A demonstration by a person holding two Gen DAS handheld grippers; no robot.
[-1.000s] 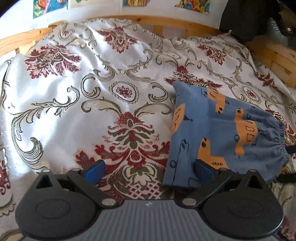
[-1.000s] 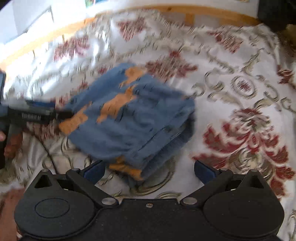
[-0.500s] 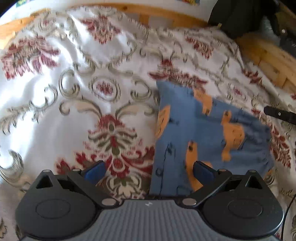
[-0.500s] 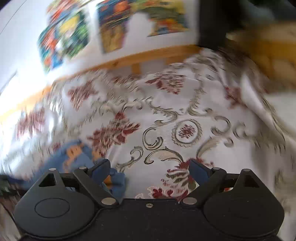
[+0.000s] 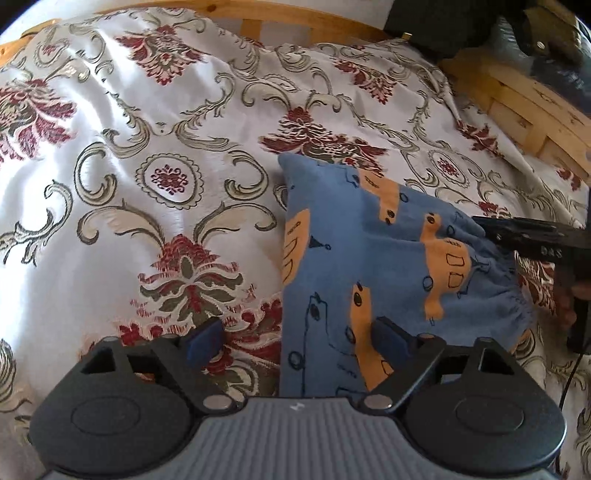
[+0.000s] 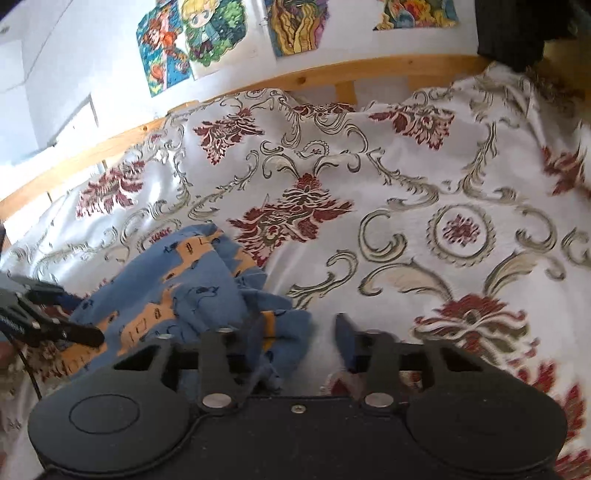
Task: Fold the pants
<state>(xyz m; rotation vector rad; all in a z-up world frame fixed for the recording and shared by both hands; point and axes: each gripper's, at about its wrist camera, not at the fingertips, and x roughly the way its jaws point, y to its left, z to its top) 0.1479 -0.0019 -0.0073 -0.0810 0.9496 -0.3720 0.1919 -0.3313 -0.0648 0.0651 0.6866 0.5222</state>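
Blue pants [image 5: 388,266] with orange vehicle prints lie folded on the patterned bedspread [image 5: 166,184]. My left gripper [image 5: 297,338] is open at their near left edge, with its right finger [image 5: 391,338] over the cloth and its left finger over the bedspread. In the right wrist view the pants [image 6: 184,288] bunch at lower left. My right gripper [image 6: 306,332] is at their waistband corner, jaws narrowed but still apart, with a bit of blue cloth and white bedspread between them. It also shows in the left wrist view as the right gripper [image 5: 535,240] at the pants' far right edge.
A wooden bed rail [image 6: 258,85] runs along the back under colourful posters [image 6: 192,40]. Dark clothing [image 5: 443,22] hangs at the back right beside wooden slats [image 5: 524,107]. The left gripper [image 6: 55,317] shows at the right view's left edge. A hand [image 5: 569,295] holds the right gripper.
My right gripper swung away to the right, then came back down at the pants' edge with its jaws much narrower. My left gripper stayed open and shifted slightly along the near edge.
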